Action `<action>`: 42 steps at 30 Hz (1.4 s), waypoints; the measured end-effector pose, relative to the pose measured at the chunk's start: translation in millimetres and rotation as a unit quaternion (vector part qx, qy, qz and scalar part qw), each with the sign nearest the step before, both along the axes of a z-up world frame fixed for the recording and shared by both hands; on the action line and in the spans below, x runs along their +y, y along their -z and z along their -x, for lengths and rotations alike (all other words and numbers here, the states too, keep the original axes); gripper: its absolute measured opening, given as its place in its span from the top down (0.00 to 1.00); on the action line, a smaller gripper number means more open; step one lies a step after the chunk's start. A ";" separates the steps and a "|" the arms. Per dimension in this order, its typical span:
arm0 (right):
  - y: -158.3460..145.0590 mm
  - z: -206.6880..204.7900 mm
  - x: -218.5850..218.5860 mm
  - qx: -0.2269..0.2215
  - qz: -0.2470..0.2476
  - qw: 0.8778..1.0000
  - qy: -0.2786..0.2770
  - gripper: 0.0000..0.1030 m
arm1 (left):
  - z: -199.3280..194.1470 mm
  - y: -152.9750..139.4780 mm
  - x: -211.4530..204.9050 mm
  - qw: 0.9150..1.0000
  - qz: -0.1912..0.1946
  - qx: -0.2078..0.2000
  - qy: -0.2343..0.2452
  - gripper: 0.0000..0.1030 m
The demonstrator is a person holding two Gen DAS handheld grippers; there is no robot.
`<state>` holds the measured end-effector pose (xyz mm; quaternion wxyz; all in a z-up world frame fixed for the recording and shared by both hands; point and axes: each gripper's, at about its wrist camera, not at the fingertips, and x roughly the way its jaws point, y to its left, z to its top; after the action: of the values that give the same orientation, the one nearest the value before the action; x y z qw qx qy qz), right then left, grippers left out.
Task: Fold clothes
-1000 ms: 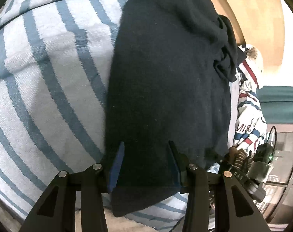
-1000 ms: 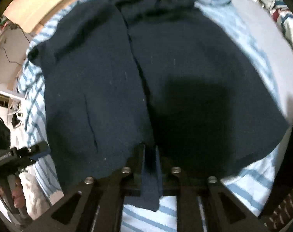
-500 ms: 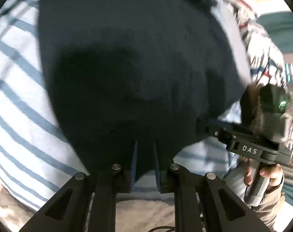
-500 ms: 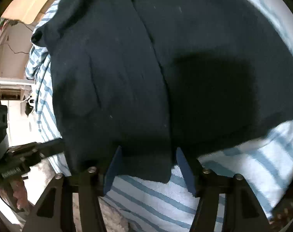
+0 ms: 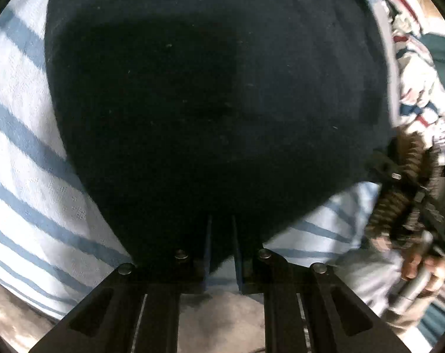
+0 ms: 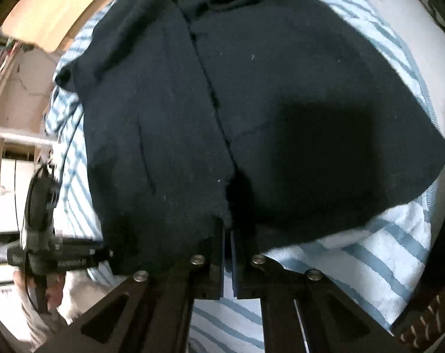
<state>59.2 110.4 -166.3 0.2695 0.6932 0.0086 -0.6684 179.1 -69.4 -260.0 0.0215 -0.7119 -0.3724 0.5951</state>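
A dark navy garment [image 5: 207, 103] lies spread on a blue-and-white striped blanket [image 5: 22, 147]. In the left wrist view its near hem runs between the narrow-set fingers of my left gripper [image 5: 221, 220], which is shut on that edge. In the right wrist view the same garment [image 6: 296, 88] shows a centre seam running toward me. My right gripper [image 6: 227, 226] is shut on the hem where that seam ends, its pads almost touching. The left gripper's black housing [image 6: 40, 206] sits at the garment's left corner.
A heap of white, red and blue patterned clothes [image 5: 413, 88] lies at the far right. A hand [image 5: 422, 267] grips the other tool's handle there. A wooden headboard [image 6: 60, 0] curves past the blanket [image 6: 384, 250], with shelving [image 6: 4, 135] left. Beige floor [image 5: 222, 317] shows below.
The left gripper swung from the garment's side to its near hem and narrowed from wide to a pinch. The right gripper's jaws spread, then shut on the hem at the seam.
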 end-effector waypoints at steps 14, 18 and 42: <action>-7.6 2.3 10.0 0.027 -0.064 0.997 0.043 0.81 | -12.4 16.8 5.8 0.999 -0.010 -0.036 0.009 0.85; -19.0 -21.9 -11.8 0.035 0.006 0.999 0.001 0.56 | -18.2 9.1 1.6 1.000 -0.012 -0.026 -0.006 0.85; 51.3 -4.3 -70.0 0.012 -0.025 0.999 -0.036 0.64 | 24.7 -45.9 -34.5 0.994 0.072 0.072 -0.042 0.93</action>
<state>63.5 40.5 -217.6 0.2762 0.6909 0.0534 -0.6660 154.3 -103.9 -214.1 -0.0283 -0.6505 -0.3555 0.6706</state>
